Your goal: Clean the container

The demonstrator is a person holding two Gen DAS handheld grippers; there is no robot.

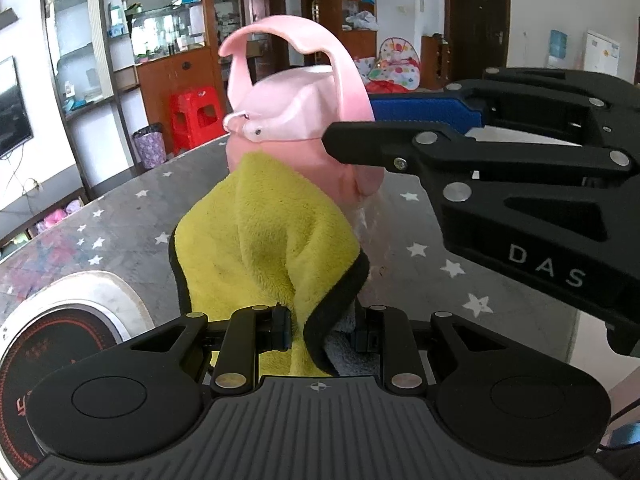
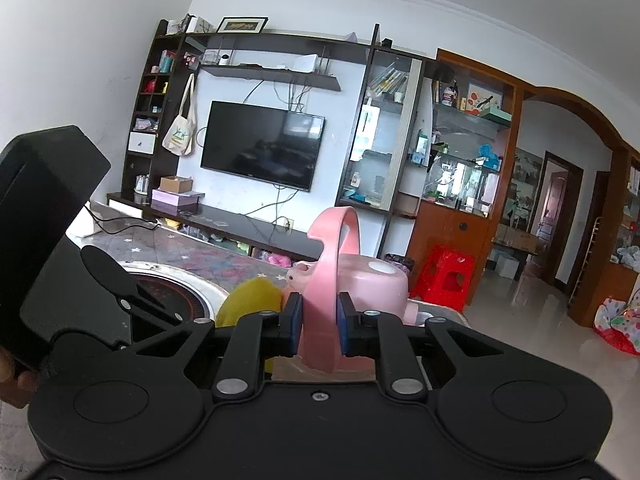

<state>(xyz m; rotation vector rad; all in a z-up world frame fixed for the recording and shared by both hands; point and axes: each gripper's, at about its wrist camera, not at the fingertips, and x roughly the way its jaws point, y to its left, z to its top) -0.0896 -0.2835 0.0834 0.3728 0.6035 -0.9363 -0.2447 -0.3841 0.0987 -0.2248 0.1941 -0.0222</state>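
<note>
On the grey star-patterned table (image 1: pixel 420 216) stands a pink plastic container with a domed lid and a tall arched carrying handle (image 1: pixel 296 112), upright near the middle of the left wrist view. Pressed against its near side is a yellow fleece cloth with a black edge (image 1: pixel 264 236), which covers most of the container's lower body and reaches up to just below the lid.

Holding that cloth is the left gripper (image 1: pixel 320 332), its two fingers closed narrowly on the bunched lower end of the fabric. Clamped on the pink handle is the right gripper (image 2: pixel 319 322); in the right wrist view its blue pads (image 2: pixel 295 322) touch the handle strap from both sides, and in the left wrist view it comes in from the right, level with the lid.

Set into the table to the left of the container is a round black induction cooktop with red markings and a pale ring around it (image 1: pixel 52 344). Beyond the table's far edge stands a red plastic stool (image 1: pixel 196 116) on the floor, with a black wall-mounted television (image 2: pixel 262 144) further off.
</note>
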